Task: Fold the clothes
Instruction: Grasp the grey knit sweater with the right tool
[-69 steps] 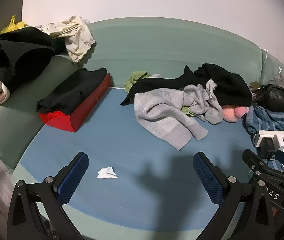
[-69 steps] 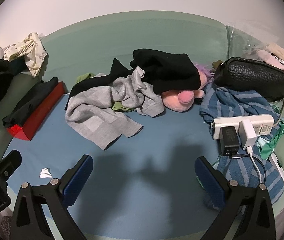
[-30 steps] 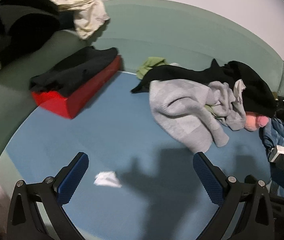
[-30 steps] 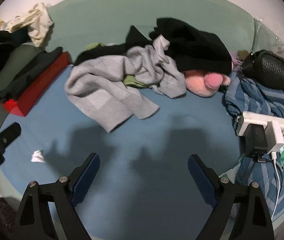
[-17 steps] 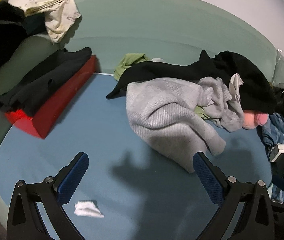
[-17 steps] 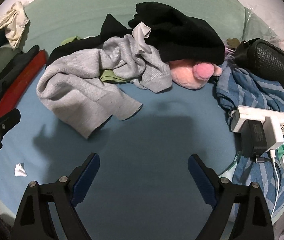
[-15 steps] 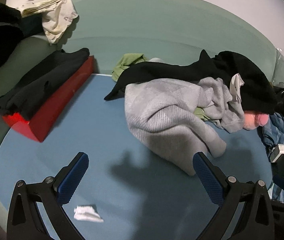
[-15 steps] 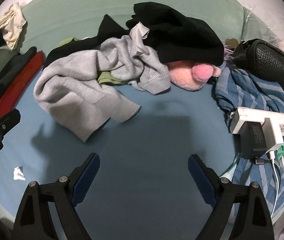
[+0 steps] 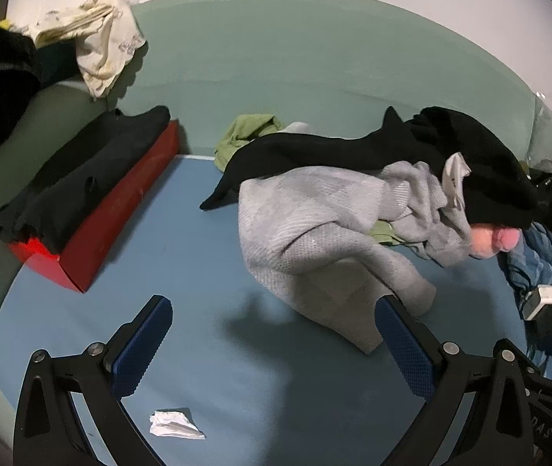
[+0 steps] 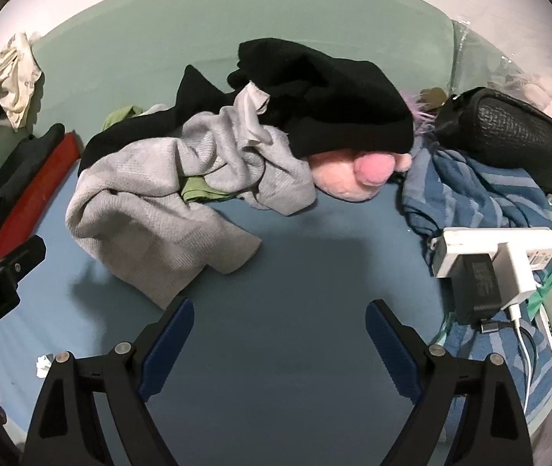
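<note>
A crumpled grey knit garment (image 9: 326,225) (image 10: 159,217) lies on the blue sheet (image 9: 183,256), with a black garment (image 9: 412,155) (image 10: 326,93) draped over its far side and a green one (image 9: 249,132) behind. My left gripper (image 9: 272,318) is open, its right fingertip almost at the grey garment's near hem. My right gripper (image 10: 278,320) is open too, with nothing between its fingers; its left fingertip sits just short of the grey hem. Both hover above the sheet.
A red box (image 9: 93,233) with folded black cloth on top sits at the left. A pink plush toy (image 10: 353,174), blue striped cloth (image 10: 481,202), a black bag (image 10: 509,136) and a white power strip (image 10: 497,248) crowd the right. A crumpled paper scrap (image 9: 175,423) lies near the left gripper.
Both grippers have moved forward toward the grey garment, which now looks larger and closer. Both stay open.
</note>
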Demonstrator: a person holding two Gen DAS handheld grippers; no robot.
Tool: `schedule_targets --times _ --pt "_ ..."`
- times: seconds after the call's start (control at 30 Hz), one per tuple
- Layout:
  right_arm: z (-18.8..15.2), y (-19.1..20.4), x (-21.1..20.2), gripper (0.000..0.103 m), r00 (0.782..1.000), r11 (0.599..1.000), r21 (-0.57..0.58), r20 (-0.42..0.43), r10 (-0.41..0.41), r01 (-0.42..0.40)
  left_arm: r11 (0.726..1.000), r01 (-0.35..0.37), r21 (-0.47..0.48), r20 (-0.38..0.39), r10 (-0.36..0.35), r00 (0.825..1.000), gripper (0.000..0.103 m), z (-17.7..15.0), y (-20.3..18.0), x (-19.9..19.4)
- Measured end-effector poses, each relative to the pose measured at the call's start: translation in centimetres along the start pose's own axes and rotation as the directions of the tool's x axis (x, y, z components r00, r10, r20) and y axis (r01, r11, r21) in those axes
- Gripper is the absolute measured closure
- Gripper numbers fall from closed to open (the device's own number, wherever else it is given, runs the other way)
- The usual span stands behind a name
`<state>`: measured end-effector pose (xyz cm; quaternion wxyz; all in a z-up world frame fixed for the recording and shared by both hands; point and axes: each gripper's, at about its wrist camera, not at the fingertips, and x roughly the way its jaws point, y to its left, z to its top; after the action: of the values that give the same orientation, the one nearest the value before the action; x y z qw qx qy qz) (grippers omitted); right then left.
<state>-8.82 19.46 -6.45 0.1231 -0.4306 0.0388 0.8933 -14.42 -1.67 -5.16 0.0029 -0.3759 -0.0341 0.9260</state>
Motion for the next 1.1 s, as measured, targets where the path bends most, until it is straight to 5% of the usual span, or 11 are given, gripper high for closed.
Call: schedule_targets --times 0.43,0.67,0.73,0.87,0.97,1.0,1.07,1.1 --pt "0.2 -0.9 -0.1 0.008 0.999 1.0 -0.005 0.03 0.018 -0.017 1.0 0.008 0.022 0.011 -0.008 1.0 0.001 1.0 -1.4 -0.1" --pt "2.7 2.1 3.7 0.007 0.995 0.993 -0.088 0.048 0.085 -0.08 1.0 0.019 -0.021 -0.092 -0.021 0.996 0.013 2.6 -1.0 5.8" --pt "3.5 3.6 5.2 0.007 0.993 0.989 -0.111 0.051 0.106 -0.1 0.999 0.009 -0.054 -0.117 -0.016 0.993 0.029 2.9 -0.4 7.5" --pt "5.0 6.8 8.2 0.007 0.988 0.975 -0.171 0.038 0.15 -0.142 0.99 0.01 -0.141 -0.194 -0.038 0.98 0.041 3.0 0.9 11.1" --pt "5.6 8.8 11.3 0.008 0.986 0.967 -0.192 -0.021 0.168 -0.169 0.978 -0.004 -0.211 -0.254 -0.051 0.966 0.063 2.3 1.8 13.3" --pt "5.6 9.3 12.2 0.008 0.984 0.965 -0.196 -0.045 0.171 -0.177 0.975 -0.002 -0.221 -0.262 -0.058 0.963 0.082 2.0 1.8 13.5" --pt "5.1 10.2 13.6 0.018 0.974 0.951 -0.218 -0.1 0.203 -0.221 0.971 0.009 -0.238 -0.272 -0.076 0.959 0.092 1.1 1.9 13.7" --pt "4.7 10.2 13.5 0.032 0.971 0.945 -0.227 -0.096 0.22 -0.237 0.974 0.014 -0.227 -0.264 -0.075 0.962 0.094 0.8 1.7 13.4"
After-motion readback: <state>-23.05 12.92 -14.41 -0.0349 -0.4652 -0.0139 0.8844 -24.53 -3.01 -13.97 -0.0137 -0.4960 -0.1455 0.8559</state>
